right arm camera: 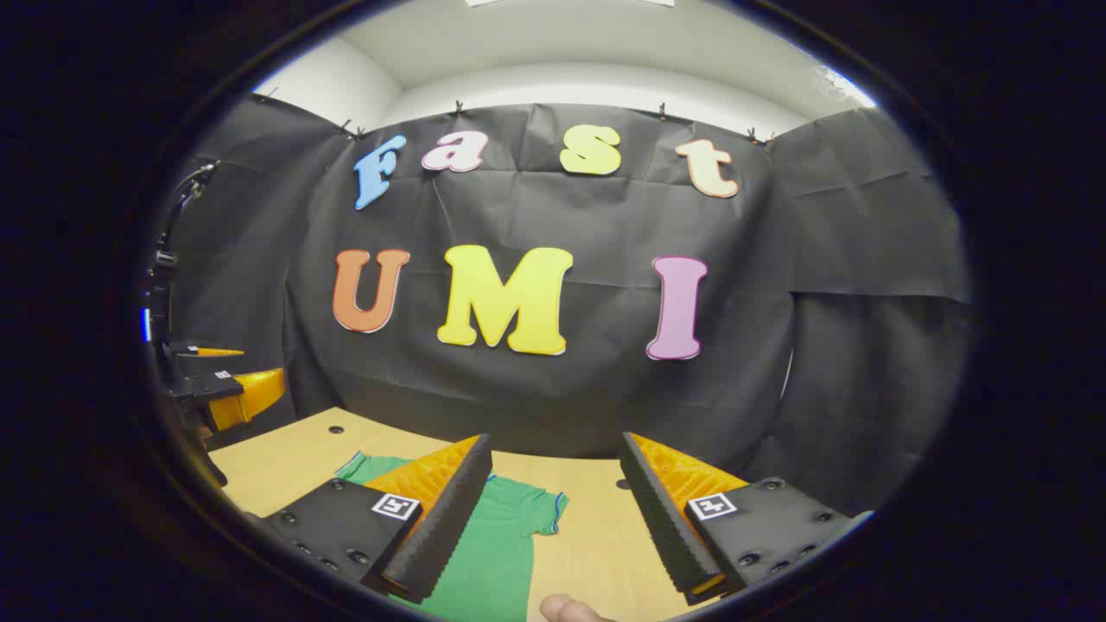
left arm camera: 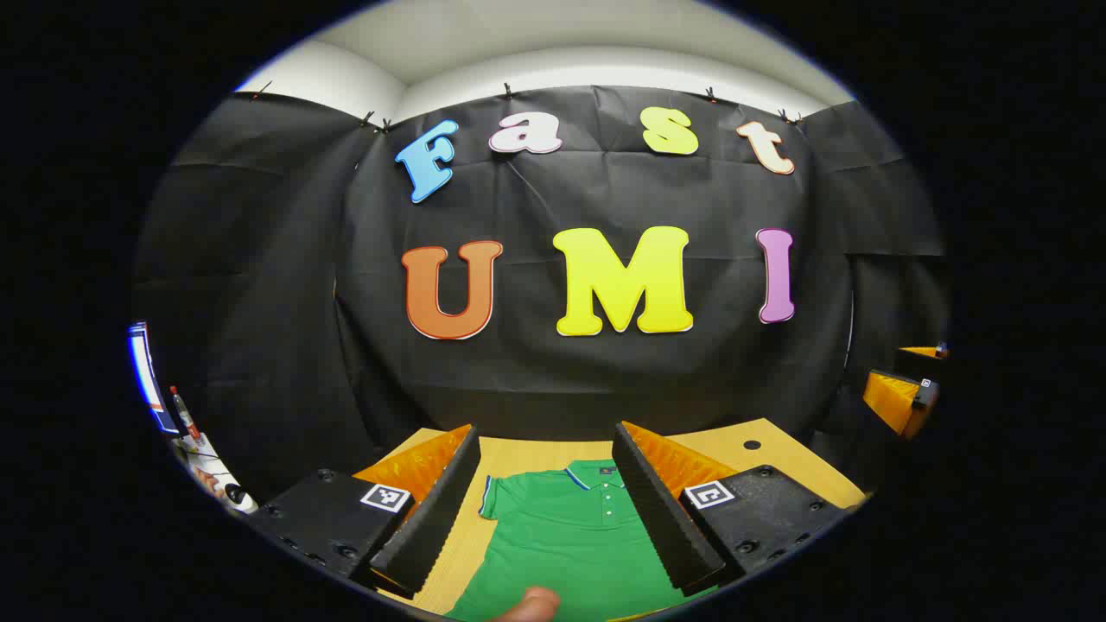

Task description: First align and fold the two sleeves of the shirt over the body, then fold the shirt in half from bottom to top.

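Black cloth forms the booth wall behind a light wooden worktop (left arm camera: 778,449), with a white wall and ceiling above the cloth. A green shirt (left arm camera: 570,536) with a collar and a short button placket lies flat on the worktop, collar toward the cloth wall, short sleeves spread out to both sides. In the left gripper view, the left gripper (left arm camera: 546,510) is held above the shirt with its two fingers spread wide apart; nothing is between them, and the collar, the placket and one sleeve are visible through the gap. A fingertip (left arm camera: 531,603) of the person shows at the bottom edge of this view, over the green fabric. At the right edge of the same view the other gripper appears farther off, well apart from the shirt. In the right gripper view, the right gripper (right arm camera: 556,510) is likewise open with its fingers wide apart and holds nothing; it sits above the worktop (right arm camera: 285,466) just beside the shirt (right arm camera: 492,544), whose near sleeve with a contrasting trim edge lies in the gap next to the left finger. A round hole (right arm camera: 334,429) is visible in the worktop surface near its far corner. A fingertip (right arm camera: 566,609) shows at the bottom edge of this view.
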### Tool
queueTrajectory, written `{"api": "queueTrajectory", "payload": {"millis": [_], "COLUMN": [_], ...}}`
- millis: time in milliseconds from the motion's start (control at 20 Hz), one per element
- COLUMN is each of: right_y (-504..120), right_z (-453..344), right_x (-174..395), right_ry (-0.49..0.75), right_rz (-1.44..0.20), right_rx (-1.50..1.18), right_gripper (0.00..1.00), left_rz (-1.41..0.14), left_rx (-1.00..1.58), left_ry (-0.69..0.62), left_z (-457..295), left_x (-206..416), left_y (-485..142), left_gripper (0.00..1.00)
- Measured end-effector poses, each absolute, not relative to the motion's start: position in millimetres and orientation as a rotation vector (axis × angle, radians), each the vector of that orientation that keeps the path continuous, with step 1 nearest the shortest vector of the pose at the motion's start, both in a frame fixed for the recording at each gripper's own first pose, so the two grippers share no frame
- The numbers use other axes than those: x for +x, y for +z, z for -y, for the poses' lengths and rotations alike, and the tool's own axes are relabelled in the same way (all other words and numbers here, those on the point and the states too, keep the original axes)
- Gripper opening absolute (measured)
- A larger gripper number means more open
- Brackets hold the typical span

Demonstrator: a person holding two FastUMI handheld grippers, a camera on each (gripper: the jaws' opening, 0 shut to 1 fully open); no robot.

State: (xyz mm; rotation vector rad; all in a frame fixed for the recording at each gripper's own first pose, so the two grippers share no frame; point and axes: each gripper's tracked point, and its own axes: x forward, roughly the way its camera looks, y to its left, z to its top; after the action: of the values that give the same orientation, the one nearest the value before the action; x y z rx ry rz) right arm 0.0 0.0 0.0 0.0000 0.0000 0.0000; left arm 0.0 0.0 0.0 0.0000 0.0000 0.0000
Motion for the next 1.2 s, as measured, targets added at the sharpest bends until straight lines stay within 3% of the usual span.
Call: {"api": "queueTrajectory", "payload": {"millis": [850,1200], "right_y": [-29.1,-67.5], "right_z": [-35.9,-22.5], "right_x": [51.6,114.2], "right_ry": [-0.002,-0.085], "right_rz": [-0.085,-0.183], "right_rx": [0.000,-0.015], "right_gripper": [0.96,0.96], "left_rz": [-0.047,-0.083], "left_rx": [0.016,0.009], "left_ry": [-0.072,-0.089], "left_z": [3.4,-1.1], "left_x": [38.6,53.7], "left_y": [-14.9,-31.8], "left_gripper": [1.00,0.99]}}
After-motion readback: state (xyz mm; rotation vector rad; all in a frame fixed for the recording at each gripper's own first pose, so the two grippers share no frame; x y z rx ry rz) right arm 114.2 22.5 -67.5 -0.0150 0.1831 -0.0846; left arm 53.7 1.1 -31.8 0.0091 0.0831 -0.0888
